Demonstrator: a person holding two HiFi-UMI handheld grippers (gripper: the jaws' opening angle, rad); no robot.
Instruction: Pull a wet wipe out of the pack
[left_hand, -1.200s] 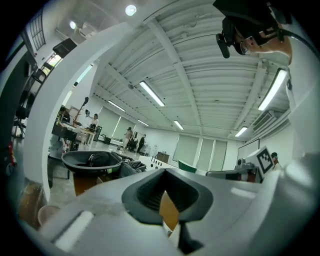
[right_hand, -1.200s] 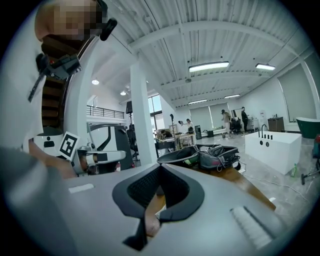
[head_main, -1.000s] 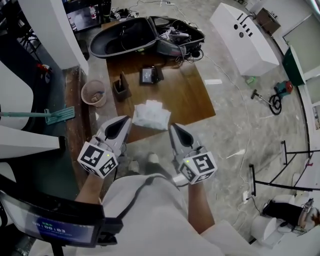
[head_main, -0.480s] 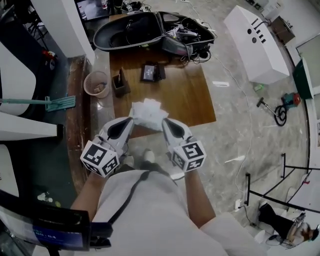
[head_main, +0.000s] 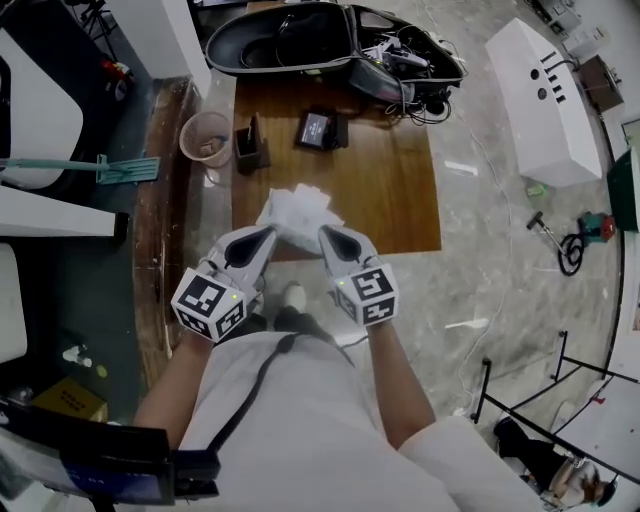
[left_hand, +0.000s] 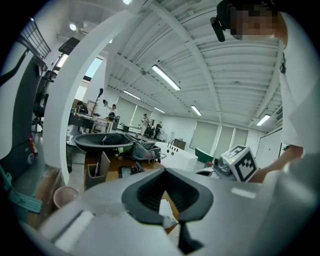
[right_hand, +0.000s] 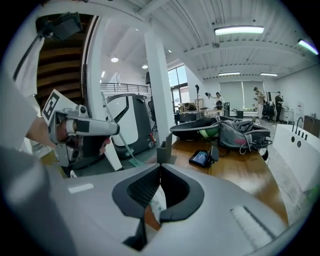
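Both of your grippers have their jaws drawn together on the wipe pack (head_main: 297, 212), one at each of its near corners. Your left gripper (head_main: 266, 233) pinches a plain white fold, seen in its own view low between the dark pads; whether that fold is a wipe or the pack's film, you cannot tell. Your right gripper (head_main: 326, 236) has its tips closed too, and its own view shows a strip of white film with small print caught between the pads. From the head view the pack looks crumpled and pale, and it sits over the near edge of the wooden table (head_main: 395, 195), between the two grippers, which angle in towards each other; you cannot tell whether it rests on the wood or is lifted off it. Behind the jaws, each gripper's marker cube faces up, the left cube (head_main: 210, 305) and the right cube (head_main: 368, 293), close to your body. Farther out on the table stand a dark pen holder (head_main: 250, 148) and a small black screen (head_main: 320, 128), well apart from the pack, and at the far end lies an open black case (head_main: 290, 40) with a tangle of cables (head_main: 415, 70). Left of the table a pink bin (head_main: 207, 138) sits on the floor, with a green mop (head_main: 115, 168) beyond it.
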